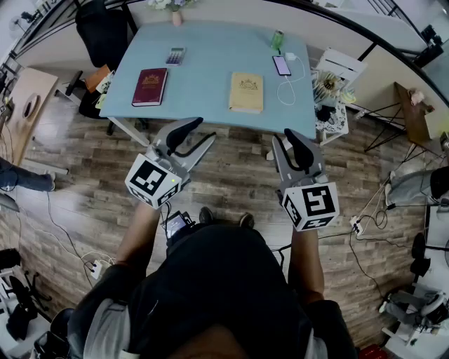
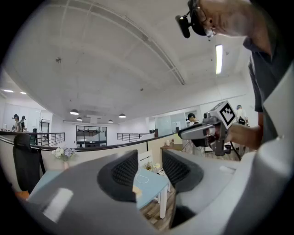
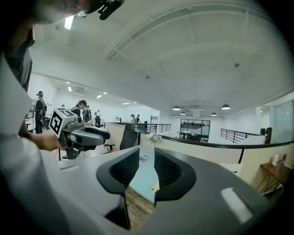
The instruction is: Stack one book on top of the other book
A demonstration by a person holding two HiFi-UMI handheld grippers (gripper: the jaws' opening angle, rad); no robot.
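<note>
A dark red book [image 1: 149, 87] lies on the left part of the light blue table [image 1: 203, 84], and a tan book [image 1: 246, 92] lies flat right of the middle. The two are well apart. Both grippers hover over the wood floor, short of the table's near edge. My left gripper [image 1: 198, 134] is open and empty, in front of the gap between the books. My right gripper [image 1: 286, 140] is also open and empty, just right of the tan book. Between the left gripper's [image 2: 149, 158] jaws the table corner and a sliver of the tan book [image 2: 136, 188] show. The right gripper [image 3: 146, 160] frames the table [image 3: 142, 176].
On the table's far half lie a calculator [image 1: 175, 55], a phone [image 1: 281, 65] with a white cable, a green can [image 1: 278, 39] and a vase [image 1: 175, 14]. A black chair [image 1: 105, 31] stands at the far left, a white chair [image 1: 338, 70] at the right. Cables cross the floor.
</note>
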